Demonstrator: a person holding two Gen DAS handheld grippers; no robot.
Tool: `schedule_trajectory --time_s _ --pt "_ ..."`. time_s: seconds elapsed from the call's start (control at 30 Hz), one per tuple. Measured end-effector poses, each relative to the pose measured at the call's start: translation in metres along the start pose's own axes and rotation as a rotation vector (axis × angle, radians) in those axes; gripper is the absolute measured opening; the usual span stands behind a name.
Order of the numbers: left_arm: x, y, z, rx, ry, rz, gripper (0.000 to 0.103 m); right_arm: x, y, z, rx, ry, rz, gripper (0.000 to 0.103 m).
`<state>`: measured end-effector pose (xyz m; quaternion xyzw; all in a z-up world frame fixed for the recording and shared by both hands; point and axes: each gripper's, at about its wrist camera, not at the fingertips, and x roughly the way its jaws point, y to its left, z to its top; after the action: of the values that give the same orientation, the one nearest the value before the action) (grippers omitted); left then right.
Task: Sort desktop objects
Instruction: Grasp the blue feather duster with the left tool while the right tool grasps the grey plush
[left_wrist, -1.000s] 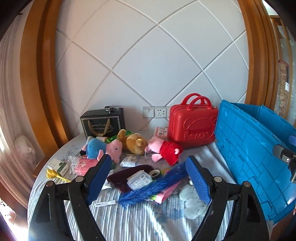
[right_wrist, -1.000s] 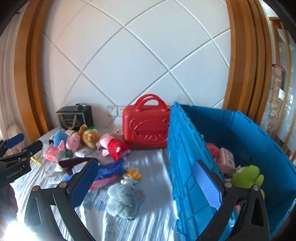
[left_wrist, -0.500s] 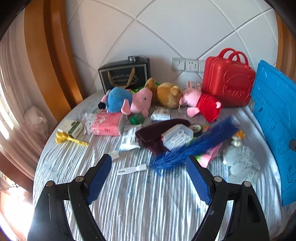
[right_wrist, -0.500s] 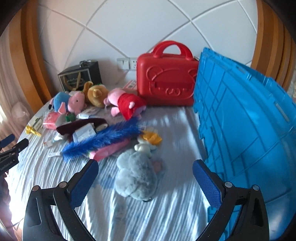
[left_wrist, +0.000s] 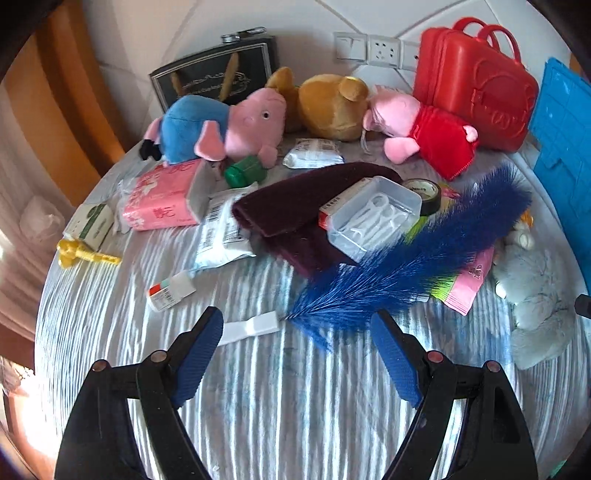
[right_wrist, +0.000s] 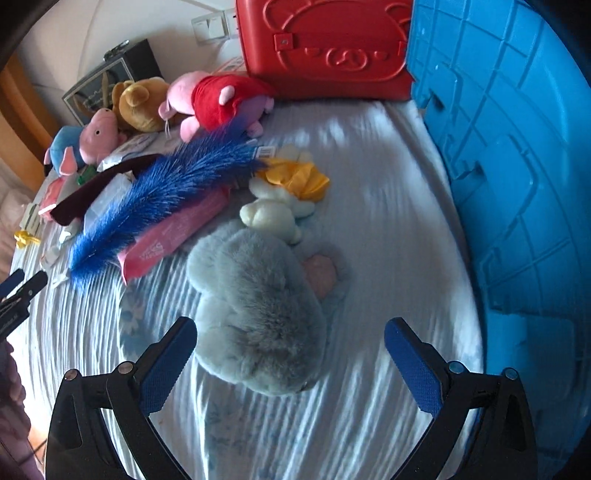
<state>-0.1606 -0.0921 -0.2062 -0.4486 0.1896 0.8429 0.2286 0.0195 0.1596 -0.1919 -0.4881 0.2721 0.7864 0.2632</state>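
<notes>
A round table with a striped cloth (left_wrist: 273, 398) is strewn with objects. My left gripper (left_wrist: 297, 328) is open above the cloth, its fingers either side of the white handle end of a blue feather duster (left_wrist: 410, 258). Nothing is between its pads. My right gripper (right_wrist: 290, 338) is open just above a grey plush toy (right_wrist: 258, 310), whose lower end lies between the fingers without touch. Further back lie a dark red cloth (left_wrist: 295, 203), a clear box of floss picks (left_wrist: 373, 218), a pink tissue pack (left_wrist: 162, 199) and plush pigs (left_wrist: 236, 125) (right_wrist: 218, 99).
A blue plastic crate (right_wrist: 517, 184) stands at the right edge of the table. A red toy suitcase (left_wrist: 476, 85) and a black gift box (left_wrist: 218, 77) stand against the wall. Small packets, a green cap (left_wrist: 245, 171), a tape roll (left_wrist: 424, 190) and a yellow toy (left_wrist: 79, 253) lie scattered.
Both grippers have dropped and tipped downward toward the table. The wall has left the views; the duster and the grey plush now loom close beneath the open fingers.
</notes>
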Motion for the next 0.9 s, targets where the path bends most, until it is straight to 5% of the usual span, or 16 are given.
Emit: schedule_trajectory --time_s 0.27,0.33,0.6,0.73,0.9 --pt "0.062 -0.037 0.018 0.138 0.078 -0.072 0.082 0.048 0.022 0.009 -0.038 0.104 -0.015 0.103" --pt "0.068 -0.044 0.021 0.14 0.087 -0.104 0.066 0.06 0.024 0.013 -0.04 0.122 -0.012 0.103" --pt "0.059 -0.058 0.022 -0.031 0.169 -0.132 0.028 0.096 0.022 0.017 -0.013 0.179 0.011 0.103" --pt "0.048 -0.061 0.012 -0.152 0.245 -0.199 0.026 0.095 0.023 0.012 -0.026 0.165 -0.007 0.103" --pt "0.045 -0.073 0.007 -0.108 0.215 -0.155 0.026 0.093 0.02 0.003 -0.04 0.121 -0.054 0.103"
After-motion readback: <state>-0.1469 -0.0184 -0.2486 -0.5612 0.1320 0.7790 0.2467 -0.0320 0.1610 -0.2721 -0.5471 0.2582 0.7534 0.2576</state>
